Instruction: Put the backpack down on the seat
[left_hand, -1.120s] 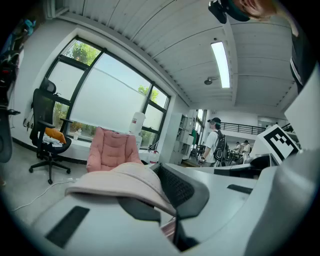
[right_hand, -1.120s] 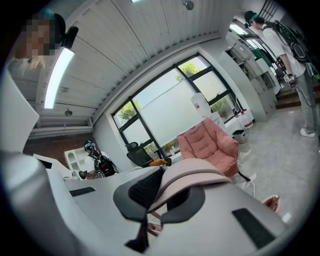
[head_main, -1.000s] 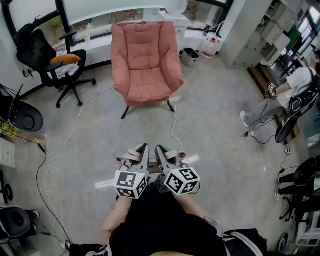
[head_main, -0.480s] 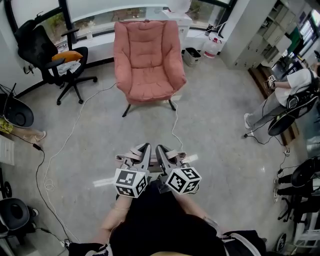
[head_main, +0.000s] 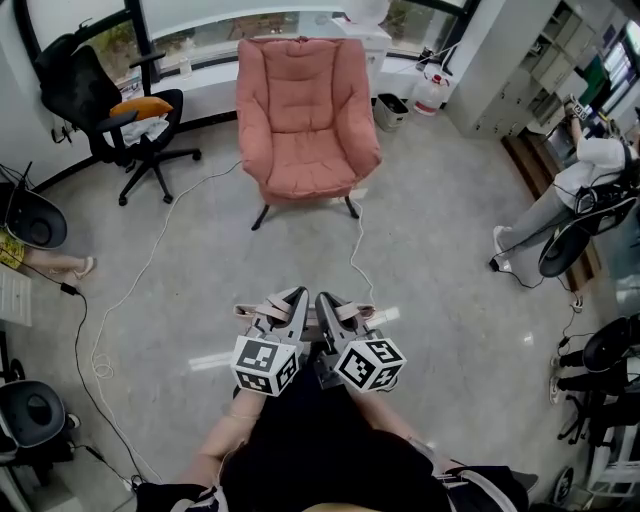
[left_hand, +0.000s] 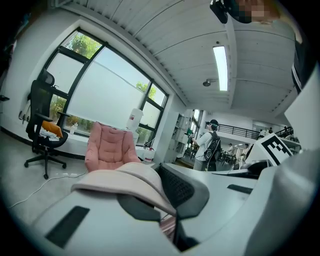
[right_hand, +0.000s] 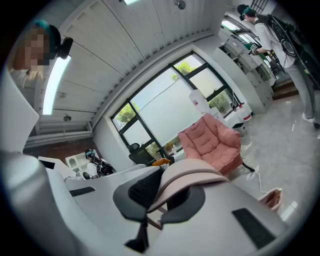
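The pink armchair stands ahead on the grey floor, its seat bare. Both grippers are held side by side in front of the person's body. My left gripper is shut on a pale pink backpack strap, which loops over its jaws in the left gripper view. My right gripper is shut on the other strap, seen arching over its jaws. The backpack body hangs below the grippers and is mostly hidden; a pink corner shows low down. The armchair appears beyond both grippers.
A black office chair with an orange cushion stands left of the armchair. A white cable trails across the floor. A small bin and a water jug sit right of the armchair. A person stands at the right by shelving.
The armchair has drifted slightly right in the head view. Both grippers keep their hold on the straps, side by side. The person at the right has shifted stance.
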